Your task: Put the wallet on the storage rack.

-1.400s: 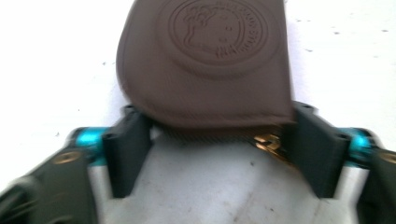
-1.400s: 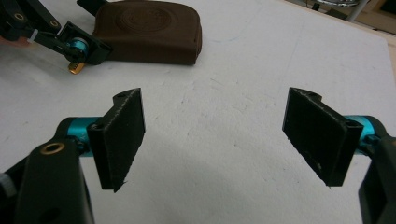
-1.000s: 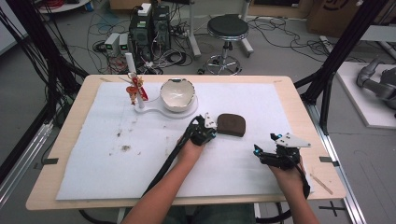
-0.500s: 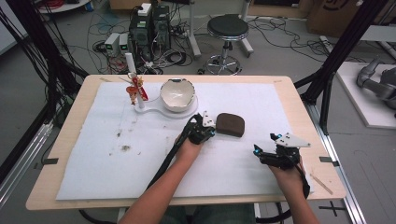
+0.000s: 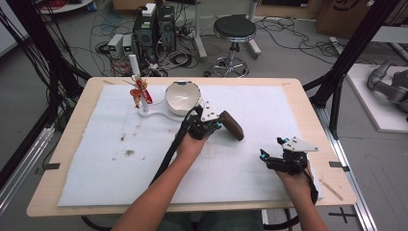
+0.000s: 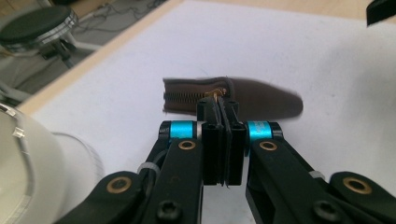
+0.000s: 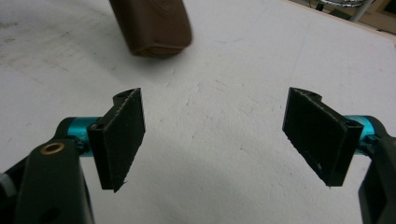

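Left hand-held gripper (image 6: 219, 105) pinching pouch (image 6: 261, 100) zipper pull

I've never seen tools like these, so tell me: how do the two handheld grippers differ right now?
The left gripper has its jaws pressed together on the zipper pull of the brown pouch; the right gripper has its jaws spread wide with nothing between them. The left one sits mid-table by the white bowl; the right one sits apart, near the person's edge, over the bare white mat. Both have black jaws with blue fittings, each held in one hand.
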`<move>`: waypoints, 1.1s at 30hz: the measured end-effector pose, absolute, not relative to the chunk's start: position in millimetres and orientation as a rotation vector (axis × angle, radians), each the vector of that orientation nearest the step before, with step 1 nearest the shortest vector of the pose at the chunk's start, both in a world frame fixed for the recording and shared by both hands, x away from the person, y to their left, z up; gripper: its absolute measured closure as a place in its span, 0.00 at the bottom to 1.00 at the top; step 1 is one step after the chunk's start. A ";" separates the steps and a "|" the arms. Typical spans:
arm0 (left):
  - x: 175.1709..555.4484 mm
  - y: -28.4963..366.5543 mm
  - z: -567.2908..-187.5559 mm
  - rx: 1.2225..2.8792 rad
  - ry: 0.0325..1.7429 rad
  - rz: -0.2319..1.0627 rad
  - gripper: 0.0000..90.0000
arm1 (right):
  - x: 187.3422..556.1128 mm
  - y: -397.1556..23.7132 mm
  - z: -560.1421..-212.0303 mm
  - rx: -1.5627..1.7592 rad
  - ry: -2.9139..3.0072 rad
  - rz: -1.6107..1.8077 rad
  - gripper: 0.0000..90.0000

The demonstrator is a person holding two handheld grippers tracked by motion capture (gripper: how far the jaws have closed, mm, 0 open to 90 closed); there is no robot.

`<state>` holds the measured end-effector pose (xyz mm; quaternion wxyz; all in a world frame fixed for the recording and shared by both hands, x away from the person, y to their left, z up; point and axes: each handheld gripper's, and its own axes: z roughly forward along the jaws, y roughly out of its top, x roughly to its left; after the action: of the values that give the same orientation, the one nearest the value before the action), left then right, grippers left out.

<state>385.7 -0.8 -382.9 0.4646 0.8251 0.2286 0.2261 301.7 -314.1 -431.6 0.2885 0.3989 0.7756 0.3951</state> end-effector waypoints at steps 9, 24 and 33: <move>385.2 14.7 -353.0 2.000 0.556 0.611 0.99 | 302.4 -311.9 -431.7 1.058 2.075 1.054 0.24; 385.2 31.5 -334.7 1.970 0.555 0.633 0.99 | 303.4 -309.2 -431.9 1.055 2.085 1.051 0.24; 391.0 47.3 -314.3 1.953 0.570 0.682 0.99 | 303.8 -308.5 -432.1 1.051 2.087 1.052 0.24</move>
<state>391.0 47.3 -314.3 0.4774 0.7998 0.2332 0.2794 303.8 -308.5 -432.1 0.2856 0.3930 0.7805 0.3935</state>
